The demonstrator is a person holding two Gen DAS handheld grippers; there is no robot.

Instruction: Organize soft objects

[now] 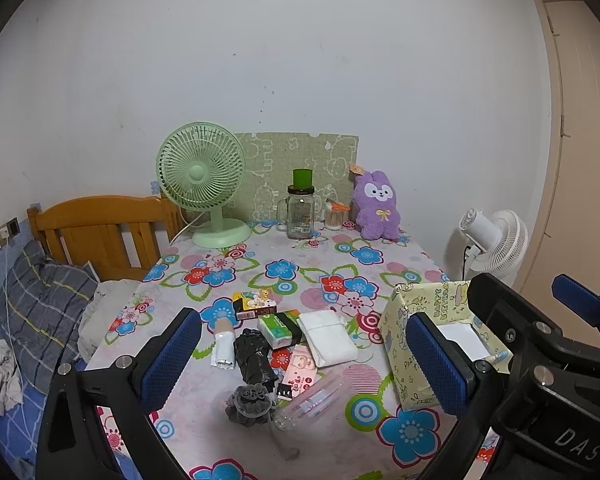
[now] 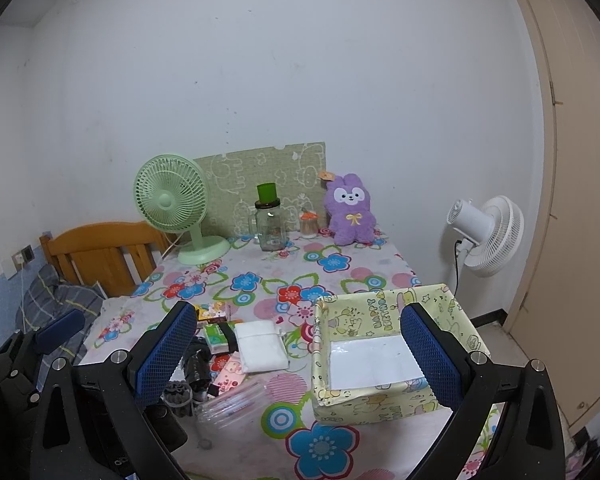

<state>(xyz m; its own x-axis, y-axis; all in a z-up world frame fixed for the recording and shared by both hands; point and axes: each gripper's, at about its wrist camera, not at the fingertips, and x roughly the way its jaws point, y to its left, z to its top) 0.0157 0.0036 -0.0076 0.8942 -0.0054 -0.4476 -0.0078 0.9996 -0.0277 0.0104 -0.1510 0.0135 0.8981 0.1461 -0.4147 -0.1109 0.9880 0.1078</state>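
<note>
Fingers of right tool point(image 2: 300, 354) hide box point(image 2: 356, 322) corners; both tools spread, left tool point(image 1: 304, 354) too.

Materials and finishes: desk point(image 1: 260, 280) and items

Matt floral cloth over desk; fluffy purple plush rabbit point(image 1: 376, 208) at 1 o'clock; clear glass jar point(image 1: 300, 216), glossy green plastic fan point(image 1: 204, 184) at 11; paper-wrapped box point(image 2: 384, 344); crinkled black plastic bag point(image 1: 254, 354); grey fabric scrunchie point(image 1: 250, 400); wooden headboard point(image 1: 100, 236); hand-held gripper fingers point(image 1: 172, 364), textured blue rubber pads.
</note>
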